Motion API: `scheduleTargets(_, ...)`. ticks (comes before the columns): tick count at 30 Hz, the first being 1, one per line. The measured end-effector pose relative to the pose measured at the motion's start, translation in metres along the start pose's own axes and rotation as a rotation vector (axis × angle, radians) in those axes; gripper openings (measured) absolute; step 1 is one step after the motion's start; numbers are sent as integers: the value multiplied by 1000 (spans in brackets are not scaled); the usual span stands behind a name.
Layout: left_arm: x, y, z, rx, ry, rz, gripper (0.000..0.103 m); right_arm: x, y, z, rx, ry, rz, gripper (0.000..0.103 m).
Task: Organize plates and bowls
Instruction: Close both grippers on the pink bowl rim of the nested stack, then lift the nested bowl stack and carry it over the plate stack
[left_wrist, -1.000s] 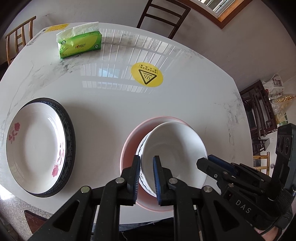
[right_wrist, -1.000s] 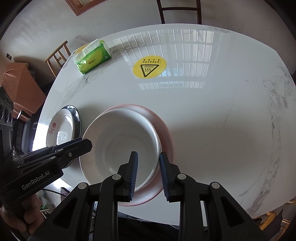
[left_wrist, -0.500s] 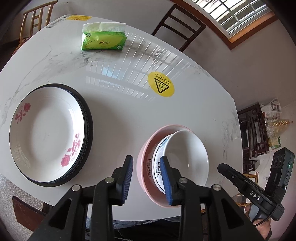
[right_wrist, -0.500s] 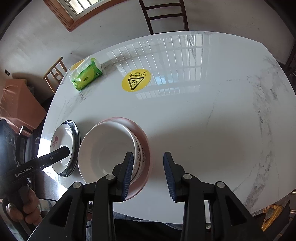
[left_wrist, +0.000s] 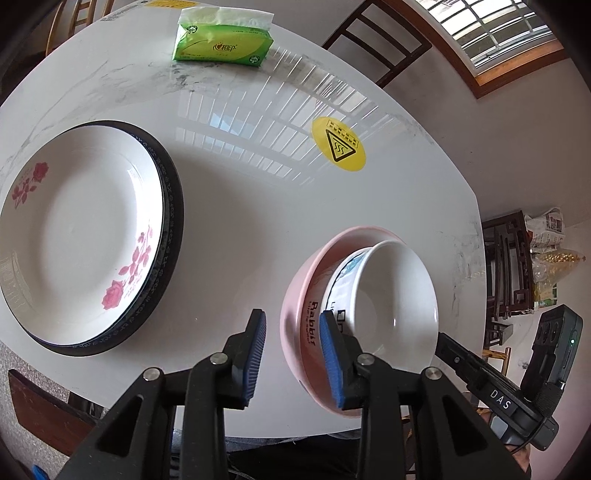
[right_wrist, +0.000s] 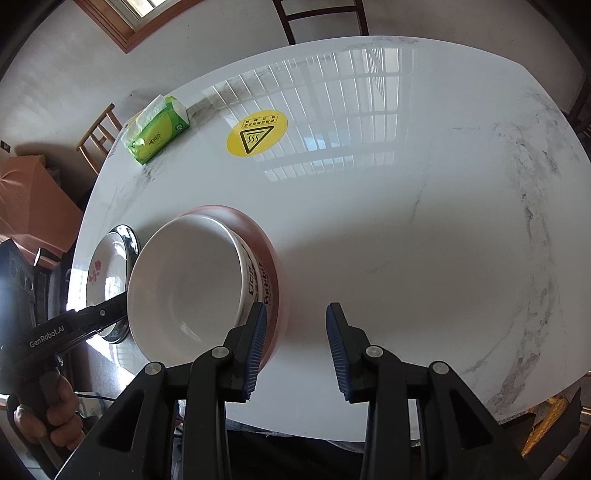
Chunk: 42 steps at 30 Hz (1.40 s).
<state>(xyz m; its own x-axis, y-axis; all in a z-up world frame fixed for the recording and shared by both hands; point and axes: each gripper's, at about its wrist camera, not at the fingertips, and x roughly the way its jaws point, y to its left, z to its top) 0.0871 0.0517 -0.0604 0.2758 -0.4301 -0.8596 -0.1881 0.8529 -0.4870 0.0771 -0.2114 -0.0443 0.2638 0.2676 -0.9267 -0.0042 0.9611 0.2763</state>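
A white marble-patterned bench (left_wrist: 258, 206) stood in a light-walled room, with dark wooden chairs (left_wrist: 376, 40) drawn up to its far edge and a barred window (left_wrist: 491, 29) beyond. A green tissue pack (left_wrist: 223, 46) lay near the far left corner, and a round yellow warning sticker (left_wrist: 339, 148) sat toward the middle of the far side.

Close to the near edge stood a pink bowl (left_wrist: 299, 332) with a white bowl (left_wrist: 395, 299) nested in it. Toward the left edge, well apart from the bowls, a white plate with pink flowers (left_wrist: 77, 236) rested on a dark-rimmed plate (left_wrist: 173, 229).

The left wrist view showed the plate stack whole and the flowers plainly; from the right wrist view only a sliver of it (right_wrist: 107, 273) showed behind the bowls. The right wrist view alone showed the long bare right stretch of the bench and a person's hand (right_wrist: 48, 413) around the handle of the left tool. The left wrist view alone showed dark furniture (left_wrist: 506, 273) and bags (left_wrist: 550, 258) past the right edge.

The left hand-held gripper (left_wrist: 291, 354) was released, its jaws apart over bare bench just left of the pink bowl, the right pad crossing the bowl's side in the picture; whether it touched, I could not tell. The right hand-held gripper (right_wrist: 297, 347) was likewise released, gripping nothing, just right of the bowls.
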Motion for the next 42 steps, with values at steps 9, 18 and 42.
scheduleTargets(9,14,4,2,-24,17,25,30,12,0,-1,-3,1,-6,32)
scheduleTargets(18,23,5,-1,-21,31,53,30,23,3,0,-31,13,-50,33)
scheduleTargets(42,20,7,-8,-33,-23,30,19,35,0,2,6,-6,-75,44)
